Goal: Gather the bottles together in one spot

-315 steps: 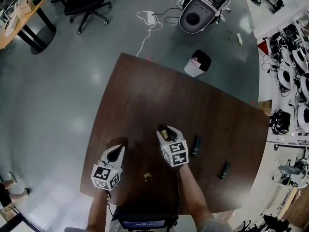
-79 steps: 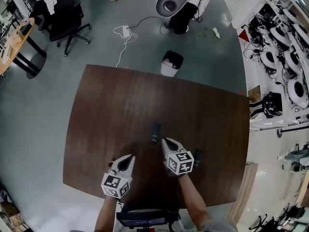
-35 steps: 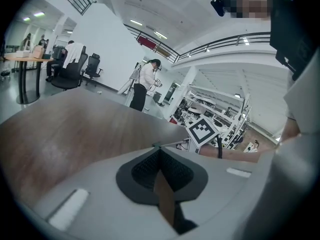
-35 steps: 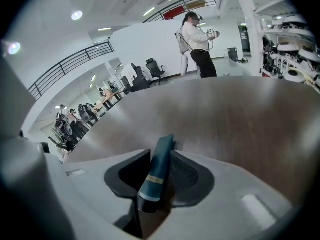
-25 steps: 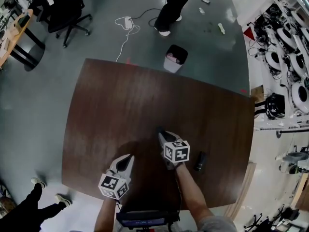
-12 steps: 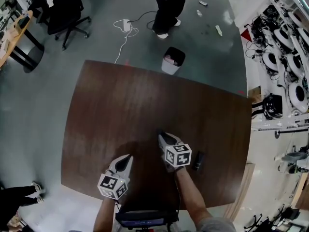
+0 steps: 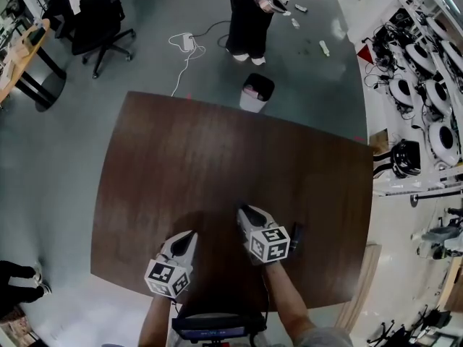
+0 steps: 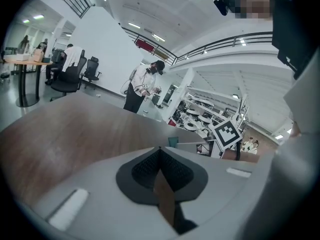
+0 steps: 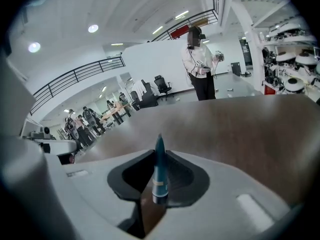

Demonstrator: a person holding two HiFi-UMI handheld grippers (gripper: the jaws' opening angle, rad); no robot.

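Woodgrain table [image 7: 181, 165], dark brown, matte. Your right gripper [image 9: 159, 151] is narrowed onto a slim teal bottle [image 9: 159, 176] with a tapered tip and a pale band, pinched between black pads [image 9: 131, 179]. Your left gripper [image 8: 160, 150] has its jaws together with nothing in them. A dark bottle [image 7: 296, 238], cylindrical, lies on the table just beside your right gripper.
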